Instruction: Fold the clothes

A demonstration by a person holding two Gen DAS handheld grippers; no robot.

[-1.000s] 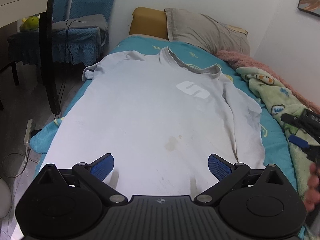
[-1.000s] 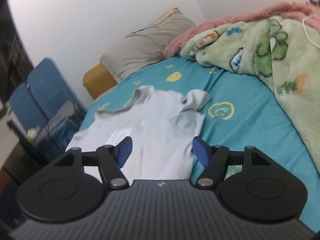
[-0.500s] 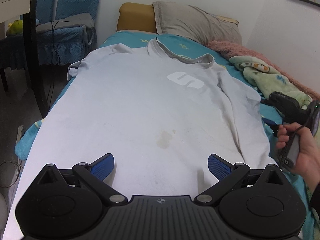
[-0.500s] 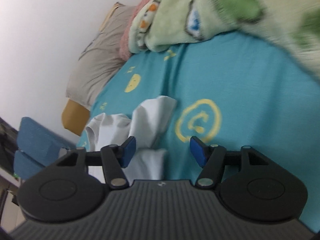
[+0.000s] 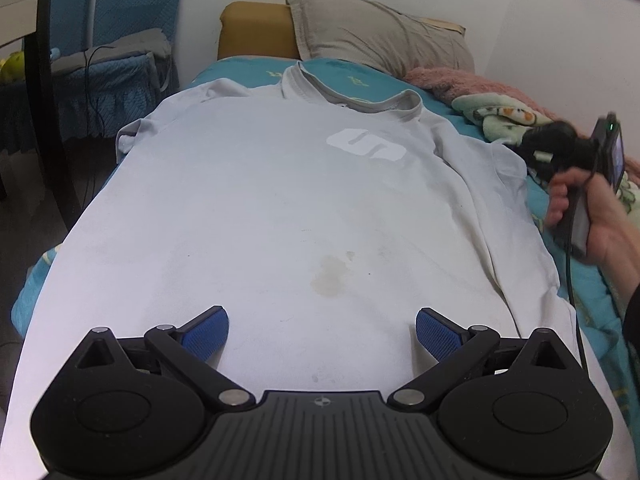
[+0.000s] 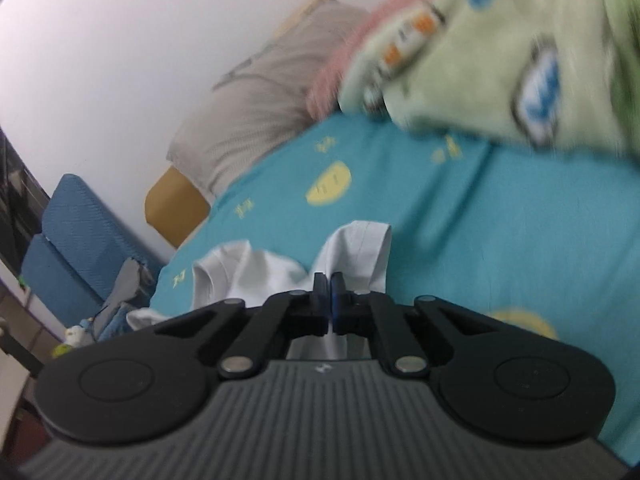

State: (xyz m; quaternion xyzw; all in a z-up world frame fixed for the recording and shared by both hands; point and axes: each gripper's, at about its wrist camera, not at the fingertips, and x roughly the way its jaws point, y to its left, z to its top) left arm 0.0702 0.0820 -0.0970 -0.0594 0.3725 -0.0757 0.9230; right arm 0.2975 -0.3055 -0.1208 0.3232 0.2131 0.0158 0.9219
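Observation:
A white T-shirt [image 5: 280, 208] with a white chest logo and a faint stain lies spread face up on the bed, collar toward the pillow. My left gripper [image 5: 322, 332] hovers open over its lower hem with nothing between the blue pads. At the shirt's right sleeve [image 6: 360, 252], my right gripper [image 6: 330, 300] is shut on the sleeve fabric. From the left wrist view the right gripper's body [image 5: 560, 148] shows held in a hand [image 5: 592, 216] beside that sleeve.
The bed has a teal sheet [image 6: 460, 216] with yellow prints. A grey pillow [image 5: 380, 36] and a mustard cushion [image 5: 256, 28] lie at the head. A green and pink blanket [image 6: 500, 60] is heaped along the right. A blue chair [image 5: 108, 40] stands at the left.
My right gripper has gone from open to shut on the shirt's right sleeve. The left gripper moved slightly nearer over the hem and stayed open.

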